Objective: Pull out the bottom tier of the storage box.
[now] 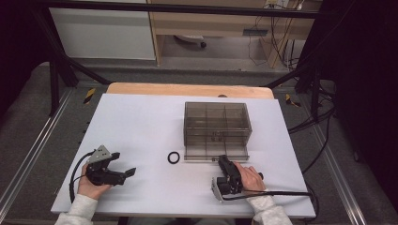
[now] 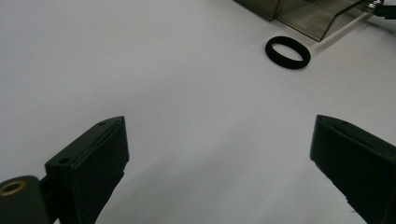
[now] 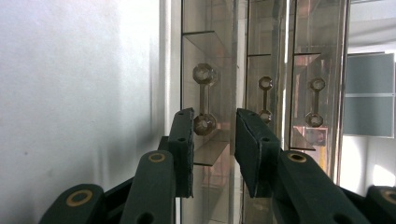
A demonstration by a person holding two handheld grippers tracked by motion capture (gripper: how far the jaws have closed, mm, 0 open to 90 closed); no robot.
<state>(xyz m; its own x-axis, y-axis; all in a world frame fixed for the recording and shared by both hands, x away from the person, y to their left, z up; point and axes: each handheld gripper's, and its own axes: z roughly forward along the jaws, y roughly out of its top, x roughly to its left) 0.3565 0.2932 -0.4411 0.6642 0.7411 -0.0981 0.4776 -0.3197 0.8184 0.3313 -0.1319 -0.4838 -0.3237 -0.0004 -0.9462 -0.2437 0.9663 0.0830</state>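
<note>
Two grippers: the left gripper (image 1: 126, 174) lies low over the white table (image 1: 141, 122) at its near left; the right gripper (image 1: 221, 161) points at the front of the clear smoky-brown plastic drawer cabinet (image 1: 216, 123).
Cabinet, look: a see-through box of tinted plastic, split by thin walls into rows of small drawers, each front bearing a small bar handle with a hexagonal knob at either end.
Cabinet, place: right of the table's middle, toward the far edge; its lowest drawer (image 1: 216, 153) stands pulled out toward the person.
Drawer handle: in the right gripper view the nearest metal-looking handle (image 3: 204, 100) sits just beyond the tips of the jaws, in line with the gap between them; whether the pads touch it cannot be told.
Right jaws: narrow, a slim gap between the pads, nothing clearly pinched.
Left jaws: spread wide over bare table, holding nothing.
Black ring (image 1: 173, 157): a small round band lying flat on the table, just left of the open drawer's corner, well ahead of the left jaws in the left gripper view (image 2: 287, 52).
Hands: one hand wraps each gripper, pale sleeves at the near edge.
</note>
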